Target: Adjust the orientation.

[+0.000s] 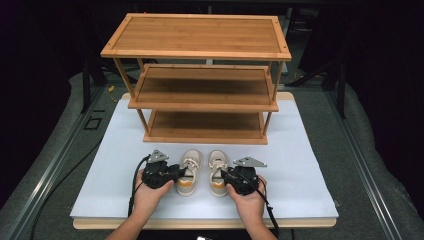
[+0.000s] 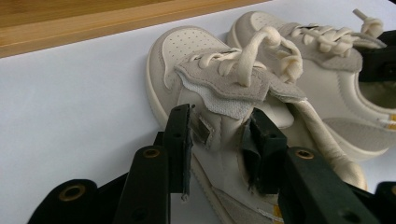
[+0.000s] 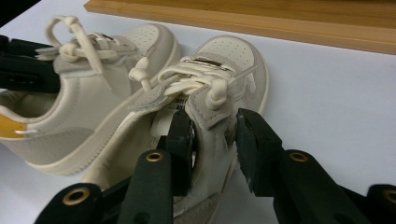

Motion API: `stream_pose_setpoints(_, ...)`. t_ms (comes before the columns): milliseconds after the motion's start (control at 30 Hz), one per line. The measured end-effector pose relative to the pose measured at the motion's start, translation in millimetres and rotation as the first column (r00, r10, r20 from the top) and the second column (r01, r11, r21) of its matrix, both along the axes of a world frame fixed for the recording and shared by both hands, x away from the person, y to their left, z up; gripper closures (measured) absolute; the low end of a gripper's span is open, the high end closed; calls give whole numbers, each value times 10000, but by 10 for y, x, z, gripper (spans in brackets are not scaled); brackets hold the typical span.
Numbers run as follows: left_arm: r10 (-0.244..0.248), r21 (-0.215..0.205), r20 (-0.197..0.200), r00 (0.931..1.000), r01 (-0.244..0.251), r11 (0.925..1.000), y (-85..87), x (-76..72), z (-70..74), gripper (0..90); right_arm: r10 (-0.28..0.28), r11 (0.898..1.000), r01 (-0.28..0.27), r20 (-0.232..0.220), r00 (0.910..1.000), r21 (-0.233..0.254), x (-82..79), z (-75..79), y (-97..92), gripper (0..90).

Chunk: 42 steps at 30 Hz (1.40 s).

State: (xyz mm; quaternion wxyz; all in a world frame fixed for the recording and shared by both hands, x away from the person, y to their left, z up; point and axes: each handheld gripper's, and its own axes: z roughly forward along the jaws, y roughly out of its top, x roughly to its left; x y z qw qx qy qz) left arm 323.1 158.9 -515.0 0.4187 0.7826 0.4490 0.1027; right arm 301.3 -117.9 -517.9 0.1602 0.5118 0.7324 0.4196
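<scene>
bamboo rack (image 1: pixel 200 75) is the biggest thing here, three tiers, all bare, standing at the far end of the white surface (image 1: pixel 310 165). the white sheet sits on a wooden board, with grey matting around it.

next down, the shoes. two small cream sneakers with orange heels sit side by side at the near middle of the surface, toes pointing at the rack, just in front of its bottom tier. left shoe (image 1: pixel 189 172) and right shoe (image 1: pixel 218 172) are close together, nearly touching along their inner sides. laces are tied in chunky knots, grey suede flaps around the eyelets.

then the hands, coming in from the near edge, one on each outer side of the pair.

left hand-held gripper (image 2: pixel 219 144) is clamped on the left shoe: in the left gripper view one jaw is on the outside of the side wall, the other is inside the opening, and both pads press on the wall just behind the tongue.

right hand-held gripper (image 3: pixel 212 144) does the same on the right shoe, one jaw outside, one inside the opening, pinching the side wall near the laces.

both shoes look flat on the surface in the high view.
</scene>
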Motion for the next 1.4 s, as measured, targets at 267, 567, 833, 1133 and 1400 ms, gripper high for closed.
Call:
stream_pose_setpoints(267,-69,-174,-12,10000,69,9998,-62,-78,-8,640,91,9996,-88,-125,9999,256,-63,-4,123,657)
stream_pose_setpoints(567,30,-398,134,9999,-25,9992,-111,-157,-7,613,21,9983,-22,13,10000,590,-150,-32,150,641)
stream_pose_setpoints(833,-23,-618,43,10000,25,9981,-51,-142,-39,600,153,9965,-151,-14,9999,824,-126,-35,97,612)
stream_pose_setpoints(1133,-160,-916,315,9994,188,9956,39,-254,9,588,120,9943,-177,546,9984,1047,-248,35,16,590)
stream_pose_setpoints(1400,238,-1420,189,9995,-209,9896,53,-274,-39,563,-43,9920,-57,789,9969,1263,-287,37,56,590)
